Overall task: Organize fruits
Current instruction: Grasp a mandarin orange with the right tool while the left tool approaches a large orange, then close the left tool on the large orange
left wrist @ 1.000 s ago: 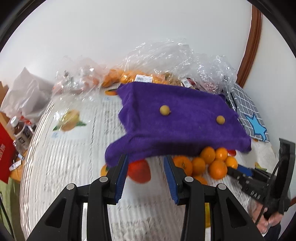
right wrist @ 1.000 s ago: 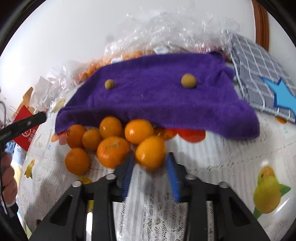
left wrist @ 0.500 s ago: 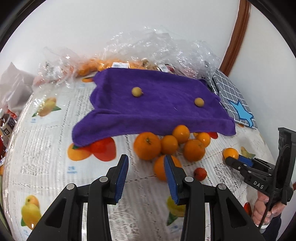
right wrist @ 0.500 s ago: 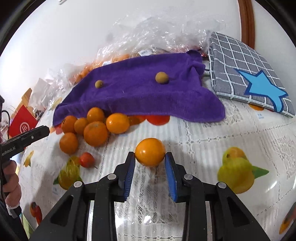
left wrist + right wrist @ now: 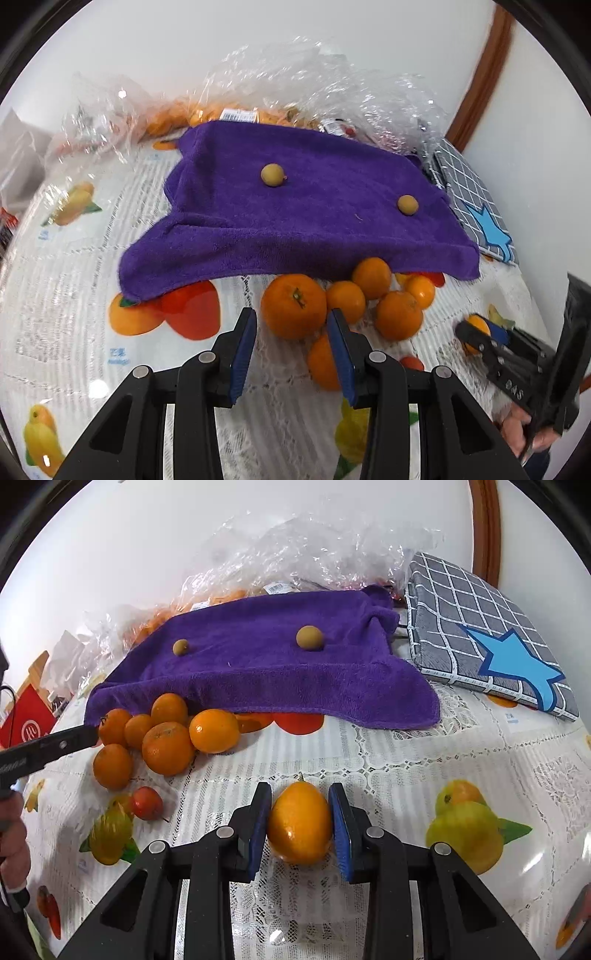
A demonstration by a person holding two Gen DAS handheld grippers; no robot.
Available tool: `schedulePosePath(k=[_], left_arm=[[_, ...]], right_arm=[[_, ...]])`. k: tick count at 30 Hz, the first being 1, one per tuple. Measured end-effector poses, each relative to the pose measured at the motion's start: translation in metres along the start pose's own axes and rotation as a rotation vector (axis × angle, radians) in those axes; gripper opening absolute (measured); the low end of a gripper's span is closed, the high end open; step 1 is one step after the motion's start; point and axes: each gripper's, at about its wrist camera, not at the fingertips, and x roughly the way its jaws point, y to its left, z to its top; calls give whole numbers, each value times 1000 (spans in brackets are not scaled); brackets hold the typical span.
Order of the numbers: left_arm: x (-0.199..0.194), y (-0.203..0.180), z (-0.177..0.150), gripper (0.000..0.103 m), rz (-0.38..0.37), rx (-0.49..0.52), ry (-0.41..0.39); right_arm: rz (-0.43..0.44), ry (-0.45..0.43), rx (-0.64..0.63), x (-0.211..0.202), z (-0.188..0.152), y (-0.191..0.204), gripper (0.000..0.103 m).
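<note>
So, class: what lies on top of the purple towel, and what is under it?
Two small round yellowish fruits sit on the purple towel. Oranges peek from under its near edge; anything further beneath is covered.

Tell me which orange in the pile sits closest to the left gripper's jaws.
The largest orange, the one with the green stem scar on top, at the pile's front left. It lies just ahead of the left gripper, between its open blue pads.

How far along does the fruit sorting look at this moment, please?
Early on. Done: two small brown fruits sit on the purple towel. In hand: the right gripper is shut on one orange; the left gripper is open before a large orange. Left: the orange pile and a small red fruit.
</note>
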Motion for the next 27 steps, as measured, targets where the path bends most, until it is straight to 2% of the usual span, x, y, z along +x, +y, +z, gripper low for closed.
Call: schedulePosePath(k=[6,13,18,21,27], left_arm=[[13,2,5,40,-55,-39,25],[10,-4,4,38,-27,20,3],[-3,18,0,38,10,-6,-13],[-7,25,-1,37,6,-18,-26],[-1,16,-5,40,20,43,-23]], right_arm=[[43,-3,26,1,0,-7,32],[64,-4,38,2,0,-7,32],[62,-3,35,2,0,-7,32],[58,-1,31,2,1,-6,32],[56,4,21,2,0,-6,33]])
